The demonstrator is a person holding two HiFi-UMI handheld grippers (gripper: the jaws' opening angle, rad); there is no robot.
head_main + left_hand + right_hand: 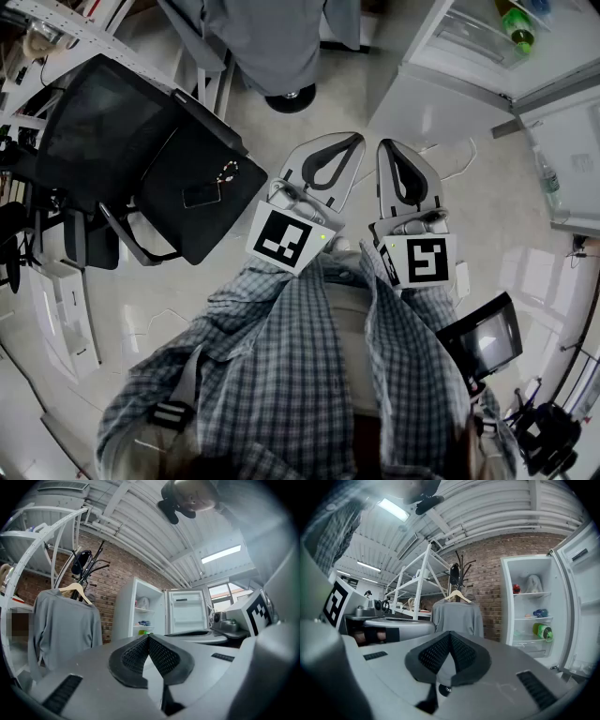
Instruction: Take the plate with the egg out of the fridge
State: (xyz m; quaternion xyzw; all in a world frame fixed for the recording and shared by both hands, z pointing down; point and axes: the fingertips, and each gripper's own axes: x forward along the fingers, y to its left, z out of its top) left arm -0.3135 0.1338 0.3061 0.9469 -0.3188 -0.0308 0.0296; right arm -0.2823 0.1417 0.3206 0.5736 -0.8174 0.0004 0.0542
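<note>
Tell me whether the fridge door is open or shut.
Open. The fridge door is swung wide, and the shelves inside show, with a green bottle among them.

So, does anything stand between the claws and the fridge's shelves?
Nothing visible does. The fridge stands open, facing the shut, empty left claw and right claw; the grey shirt hangs off to one side. The plate is too small to make out.

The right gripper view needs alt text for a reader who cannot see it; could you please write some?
The right gripper, jaws shut on nothing, fills the foreground, with an open fridge at the right holding a green bottle and other small items. Behind the jaws, a grey shirt hangs before a brick wall.
</note>
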